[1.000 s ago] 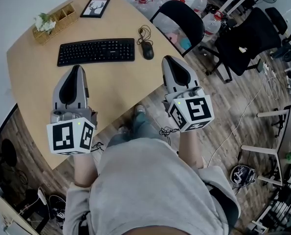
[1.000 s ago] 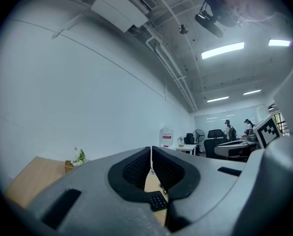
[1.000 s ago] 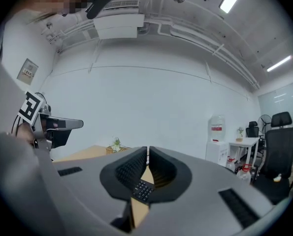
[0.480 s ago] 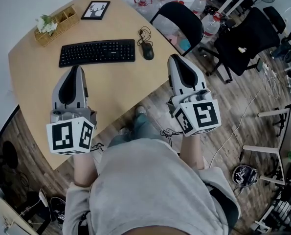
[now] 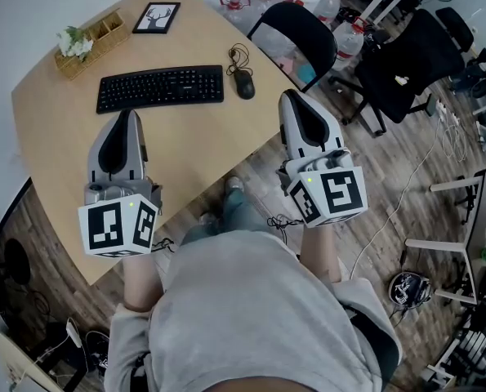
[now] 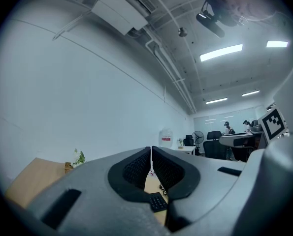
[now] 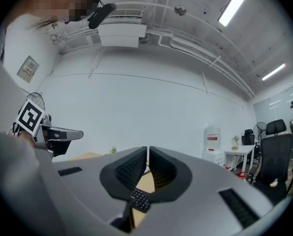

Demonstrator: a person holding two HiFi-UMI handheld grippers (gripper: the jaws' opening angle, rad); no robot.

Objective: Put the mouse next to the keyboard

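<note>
A black keyboard [image 5: 160, 87] lies on the wooden table [image 5: 185, 149], towards its far side. A black wired mouse [image 5: 244, 84] sits just right of the keyboard, its coiled cable [image 5: 239, 55] behind it. My left gripper [image 5: 129, 115] hovers over the table's near part, shut and empty. My right gripper [image 5: 289, 98] hangs over the table's right edge, near the mouse but apart from it, also shut with nothing held. Through each gripper's jaws a piece of the keyboard [image 6: 157, 201] [image 7: 139, 199] shows.
A wicker box with flowers [image 5: 89, 37] and a framed picture [image 5: 156, 15] stand at the table's far edge. Black office chairs [image 5: 296, 41] and water bottles [image 5: 236, 2] crowd the floor to the right. The person's legs are under the near table edge.
The right gripper has moved slightly right and forward, then held. The left gripper has stayed put.
</note>
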